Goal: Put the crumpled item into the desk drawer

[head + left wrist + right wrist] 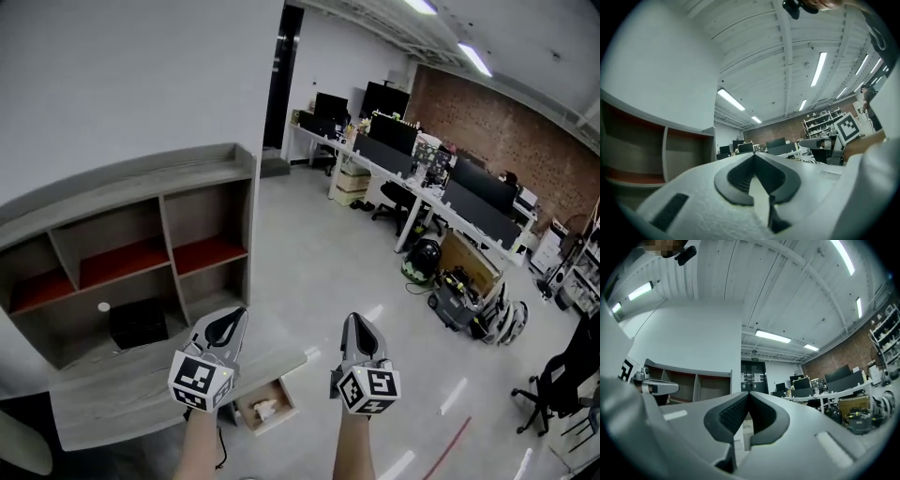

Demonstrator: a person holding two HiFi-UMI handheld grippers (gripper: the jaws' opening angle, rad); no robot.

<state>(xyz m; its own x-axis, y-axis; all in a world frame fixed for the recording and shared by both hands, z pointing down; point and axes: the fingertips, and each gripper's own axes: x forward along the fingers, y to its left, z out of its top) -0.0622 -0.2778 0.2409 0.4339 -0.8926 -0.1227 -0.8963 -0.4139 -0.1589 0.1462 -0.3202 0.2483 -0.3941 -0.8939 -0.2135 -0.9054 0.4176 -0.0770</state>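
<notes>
An open desk drawer sticks out from the front of the grey wood desk at the bottom of the head view. Inside it lies a pale crumpled item. My left gripper is held up over the desk's right end, just above the drawer, jaws shut with nothing between them. My right gripper hangs over the floor to the right of the drawer. It is shut too, and empty. Both gripper views point up and out into the room, so neither shows the drawer.
A grey shelf unit with red-floored compartments rises behind the desk. A black box and a small white disc sit in its lower bay. Long office tables with monitors run along the right, and a black chair stands far right.
</notes>
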